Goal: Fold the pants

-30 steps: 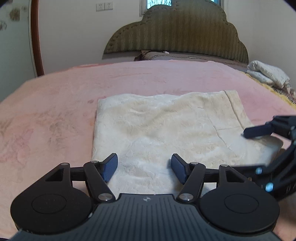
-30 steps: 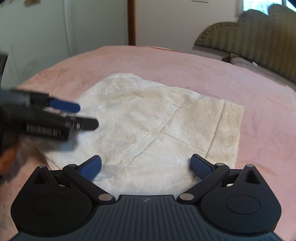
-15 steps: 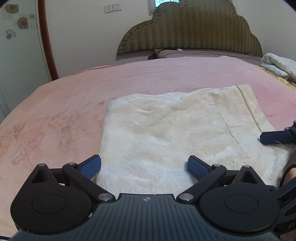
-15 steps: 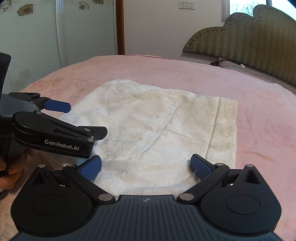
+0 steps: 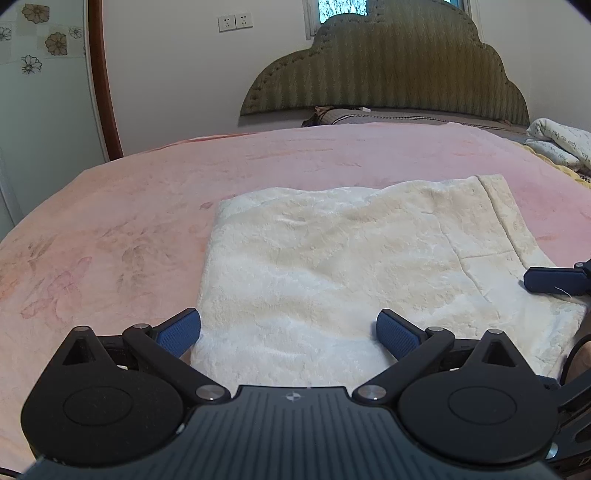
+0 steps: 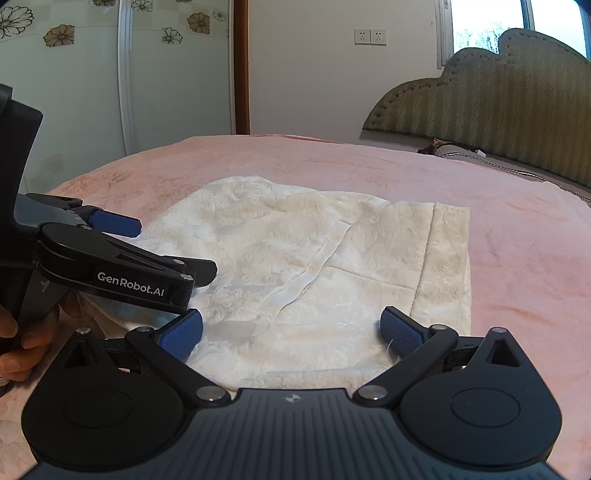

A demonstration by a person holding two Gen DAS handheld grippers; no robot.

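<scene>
Folded cream pants (image 5: 332,280) lay centre frame on the pink blanket (image 5: 110,221). Left gripper (image 5: 288,332) and right gripper (image 6: 291,328), both wide open and empty, hovered at the near edge, apparently releasing a finished fold.

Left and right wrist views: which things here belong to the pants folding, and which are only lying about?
Part of the job:
- cream pants, folded flat on the pink blanket
- left gripper, open
- right gripper, open

Just lying about:
- padded headboard
- white bedding bundle at the far right
- wall sockets
- flowered wardrobe doors
</scene>
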